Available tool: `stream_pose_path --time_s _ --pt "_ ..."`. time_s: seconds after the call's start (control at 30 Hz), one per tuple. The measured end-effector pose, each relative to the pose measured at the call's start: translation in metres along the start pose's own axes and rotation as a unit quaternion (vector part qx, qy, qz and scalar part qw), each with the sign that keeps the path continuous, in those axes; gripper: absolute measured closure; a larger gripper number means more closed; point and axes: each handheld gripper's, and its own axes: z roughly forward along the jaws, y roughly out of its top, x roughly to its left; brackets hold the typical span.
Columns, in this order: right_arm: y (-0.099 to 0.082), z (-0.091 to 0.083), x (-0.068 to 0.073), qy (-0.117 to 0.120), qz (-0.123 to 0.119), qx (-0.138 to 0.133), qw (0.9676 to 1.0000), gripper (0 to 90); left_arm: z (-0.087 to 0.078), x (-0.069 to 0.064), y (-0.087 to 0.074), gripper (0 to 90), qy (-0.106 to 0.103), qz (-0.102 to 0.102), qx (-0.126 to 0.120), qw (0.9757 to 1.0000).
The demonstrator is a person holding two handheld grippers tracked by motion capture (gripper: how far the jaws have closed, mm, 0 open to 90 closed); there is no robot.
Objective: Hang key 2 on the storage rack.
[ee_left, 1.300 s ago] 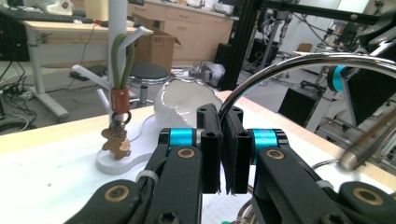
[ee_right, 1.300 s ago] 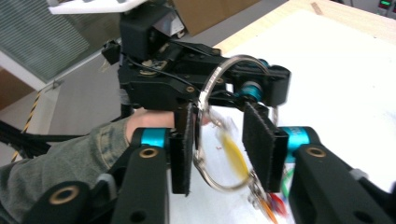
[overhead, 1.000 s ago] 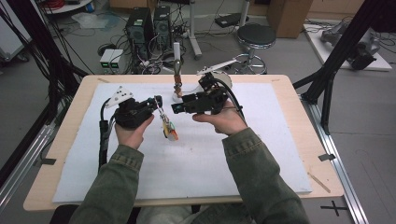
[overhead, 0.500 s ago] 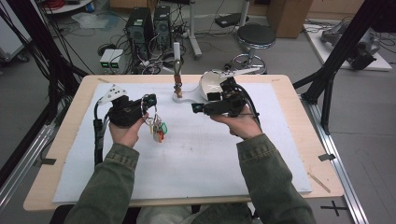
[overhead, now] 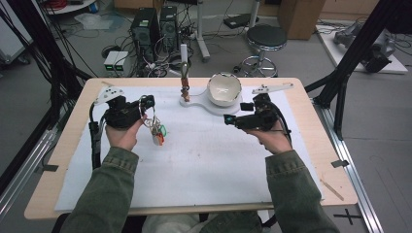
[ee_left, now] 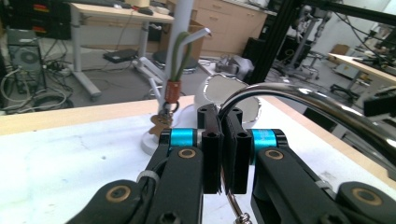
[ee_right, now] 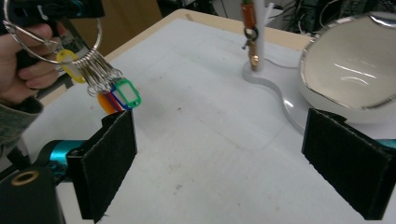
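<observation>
My left gripper (overhead: 147, 102) is shut on a large metal key ring (overhead: 145, 112). Several coloured key tags (overhead: 158, 134) hang from the ring just above the white mat. In the left gripper view the ring (ee_left: 299, 100) arches out from between the closed jaws (ee_left: 223, 154). My right gripper (overhead: 236, 113) is held over the right part of the mat, pointing left. Its jaws have just been opening and stand wide apart (ee_right: 219, 163) with nothing between them. In the right gripper view the ring (ee_right: 56, 46) and the tags (ee_right: 116, 93) hang at the upper left.
A white stand (overhead: 192, 101) at the back of the mat (overhead: 194, 160) carries a post (overhead: 184, 60) with a key on an orange tag (overhead: 184, 90). A shiny white bowl (overhead: 224, 89) sits on the same stand, close to my right gripper. Wooden table edges frame the mat.
The two grippers were close together at the middle of the mat. The right one has drawn off to the right and opened wider. The left one has shifted slightly left with the ring.
</observation>
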Motion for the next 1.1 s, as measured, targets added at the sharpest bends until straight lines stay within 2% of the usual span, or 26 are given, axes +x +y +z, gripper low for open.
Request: stream_pose_path --time_s 0.1,0.3,0.57,0.63,0.8,1.1 --pt "-0.012 -0.007 -0.009 -0.01 0.012 -0.004 0.9999 9.4 0.0 0.003 0.001 86.7 0.008 0.001 0.005 1.0" --pt "-0.033 -0.017 -0.023 -0.041 0.016 -0.002 0.999 9.4 0.001 0.006 0.005 86.7 0.028 0.01 0.015 0.9995" --pt "-0.056 -0.025 -0.034 -0.061 0.03 0.002 0.9977 9.4 0.006 0.007 0.018 86.7 0.054 0.023 0.035 0.9976" --pt "-0.061 -0.026 -0.035 -0.071 0.026 0.005 0.9971 9.5 0.008 0.007 0.023 86.7 0.063 0.027 0.041 0.9968" --pt "-0.071 -0.031 -0.037 -0.074 0.029 0.001 0.9968 9.5 0.015 0.006 0.031 86.7 0.08 0.043 0.062 0.994" --pt "-0.092 -0.036 -0.041 -0.075 0.044 -0.02 0.996 9.5 0.031 0.006 0.04 86.7 0.09 0.047 0.087 0.9911"
